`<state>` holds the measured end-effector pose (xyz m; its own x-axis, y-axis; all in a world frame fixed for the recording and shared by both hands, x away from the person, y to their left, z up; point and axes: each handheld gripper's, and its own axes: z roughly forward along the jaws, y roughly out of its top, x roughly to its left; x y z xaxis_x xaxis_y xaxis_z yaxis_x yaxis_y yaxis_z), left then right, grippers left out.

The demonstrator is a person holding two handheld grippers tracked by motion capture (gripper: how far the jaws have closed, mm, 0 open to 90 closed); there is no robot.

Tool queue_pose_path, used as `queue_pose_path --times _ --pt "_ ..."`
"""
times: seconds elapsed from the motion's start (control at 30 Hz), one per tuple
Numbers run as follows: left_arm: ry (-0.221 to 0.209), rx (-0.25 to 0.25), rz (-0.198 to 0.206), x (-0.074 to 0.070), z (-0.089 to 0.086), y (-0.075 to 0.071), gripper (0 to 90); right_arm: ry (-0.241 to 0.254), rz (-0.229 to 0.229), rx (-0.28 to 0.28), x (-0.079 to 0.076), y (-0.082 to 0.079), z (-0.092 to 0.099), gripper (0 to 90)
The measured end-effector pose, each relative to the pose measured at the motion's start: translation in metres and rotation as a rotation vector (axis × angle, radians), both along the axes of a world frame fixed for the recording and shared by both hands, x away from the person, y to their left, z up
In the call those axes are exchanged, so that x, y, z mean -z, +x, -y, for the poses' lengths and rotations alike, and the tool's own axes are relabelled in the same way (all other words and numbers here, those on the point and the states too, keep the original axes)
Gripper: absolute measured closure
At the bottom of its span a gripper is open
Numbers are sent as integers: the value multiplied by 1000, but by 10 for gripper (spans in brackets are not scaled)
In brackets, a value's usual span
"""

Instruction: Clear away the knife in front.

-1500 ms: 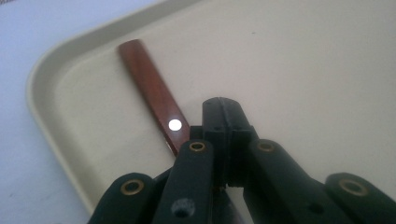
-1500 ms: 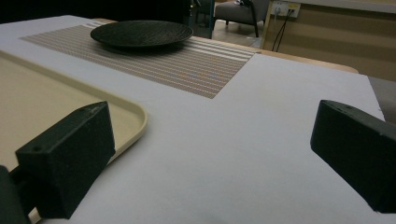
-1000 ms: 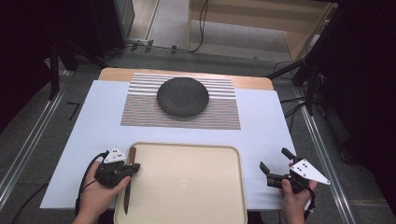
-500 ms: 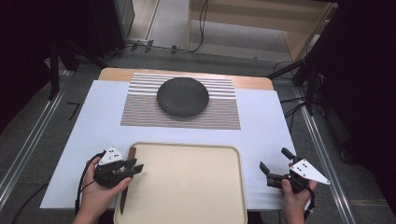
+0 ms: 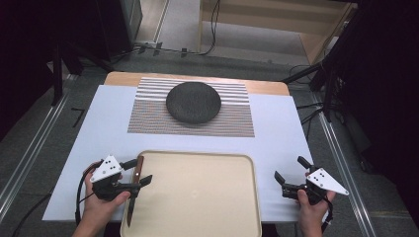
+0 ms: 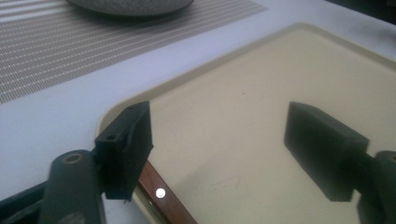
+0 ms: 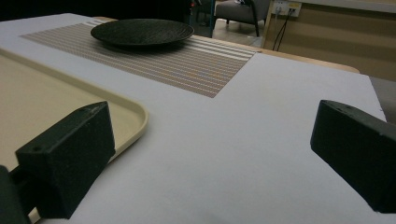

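Note:
A knife lies along the left rim of the beige tray [image 5: 197, 197], its wooden handle [image 5: 139, 168] toward the far side and its blade [image 5: 130, 210] toward me. My left gripper [image 5: 137, 172] is open, one jaw on each side of the handle without closing on it. In the left gripper view the riveted handle [image 6: 161, 196] shows just under the left jaw, with the left gripper [image 6: 219, 126] over the tray [image 6: 243, 93]. My right gripper [image 5: 290, 169] is open and holds nothing, low over the white table cover right of the tray; the right gripper view shows the right gripper [image 7: 217, 126] wide apart.
A dark round plate [image 5: 192, 102] sits on a striped placemat [image 5: 148, 118] at the far middle of the table. The tray's corner [image 7: 135, 116] lies left of the right gripper. Metal rails and cables run along the floor on both sides.
My left gripper has shifted a little to the right and turned, so its jaws now straddle the knife handle. The knife and the right gripper have stayed put.

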<state>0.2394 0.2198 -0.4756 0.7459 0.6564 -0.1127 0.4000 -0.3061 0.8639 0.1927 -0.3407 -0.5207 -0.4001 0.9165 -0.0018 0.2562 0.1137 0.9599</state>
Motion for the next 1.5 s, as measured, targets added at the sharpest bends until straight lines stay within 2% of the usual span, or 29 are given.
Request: queue_pose_path --times 0.1,0.27,0.37,0.47,0.6,0.73,1.0,1.2,1.37,1.5 --pt "-4 -14 15 -1 -5 0 127 1 0 -1 0 0 0 0" --pt "-23 -51 45 -4 -16 0 100 -1 1 -2 0 0 0 0" --pt "-28 -52 54 -4 -22 0 6 1 1 -2 0 0 0 0" --pt "-28 -66 76 -4 -29 0 2 1 0 -1 0 0 0 0" --pt "-40 -91 80 -4 -39 3 1 0 2 0 0 0 0 0" --pt "-45 -124 102 -5 -50 4 0 1 2 0 0 0 0 0" --pt "-57 -189 94 -1 -73 9 0 5 2 2 0 0 1 0" --pt "-45 -237 114 2 -91 10 0 6 3 3 0 1 1 0" --pt "-78 -270 126 3 -105 8 0 14 1 9 0 0 3 0" --pt "-97 -277 135 4 -111 7 0 10 1 8 0 0 2 0"
